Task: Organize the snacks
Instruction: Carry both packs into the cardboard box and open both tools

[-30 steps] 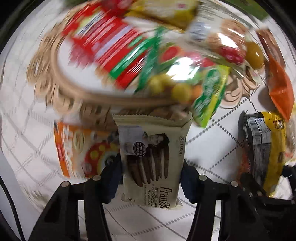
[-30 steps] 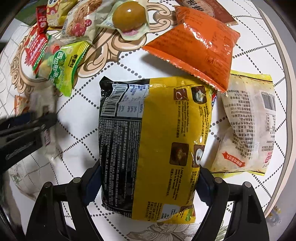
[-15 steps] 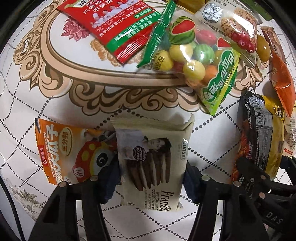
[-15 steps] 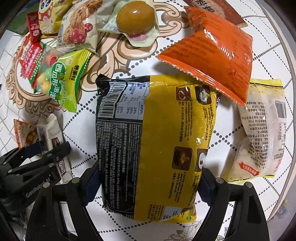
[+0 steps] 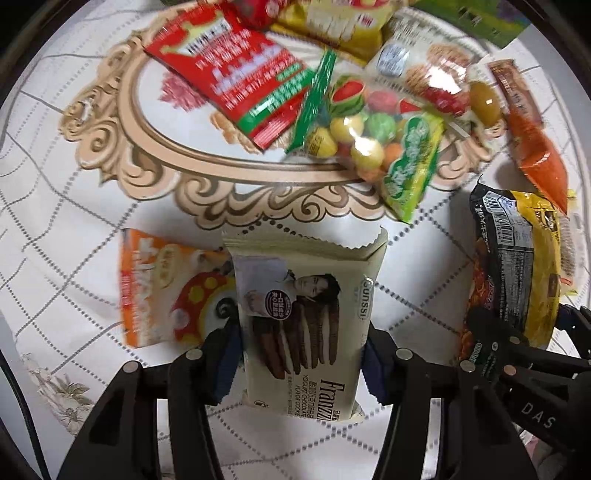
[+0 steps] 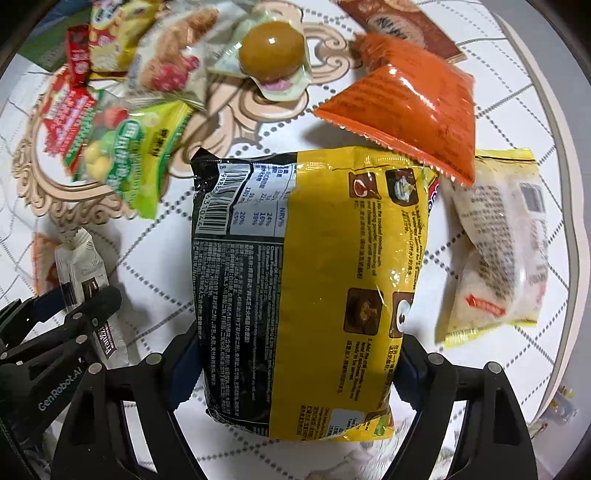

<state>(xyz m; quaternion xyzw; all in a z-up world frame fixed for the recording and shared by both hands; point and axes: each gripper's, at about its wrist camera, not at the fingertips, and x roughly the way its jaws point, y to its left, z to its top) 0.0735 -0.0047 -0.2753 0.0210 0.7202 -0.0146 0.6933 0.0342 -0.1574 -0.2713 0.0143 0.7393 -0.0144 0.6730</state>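
Note:
My left gripper (image 5: 299,354) is shut on a cream Franzzi cookie packet (image 5: 303,317) and holds it over the white patterned tablecloth (image 5: 74,258). An orange snack packet (image 5: 166,288) lies just left of it, partly under it. My right gripper (image 6: 295,369) is shut on a big yellow and black noodle packet (image 6: 306,280). That packet also shows at the right of the left wrist view (image 5: 517,266). The left gripper and its cookie packet (image 6: 88,280) show at the lower left of the right wrist view.
Ahead lie a red packet (image 5: 236,81), a green fruit-candy bag (image 5: 376,140), a clear cookie bag (image 6: 166,62), a sealed egg (image 6: 271,46), an orange pouch (image 6: 410,107), a brown packet (image 6: 399,26) and a pale yellow packet (image 6: 498,251). The table edge (image 6: 565,221) runs on the right.
Both grippers still hold their packets. The left wrist view has pulled back slightly from the snack pile; the right gripper has shifted a little nearer the left one.

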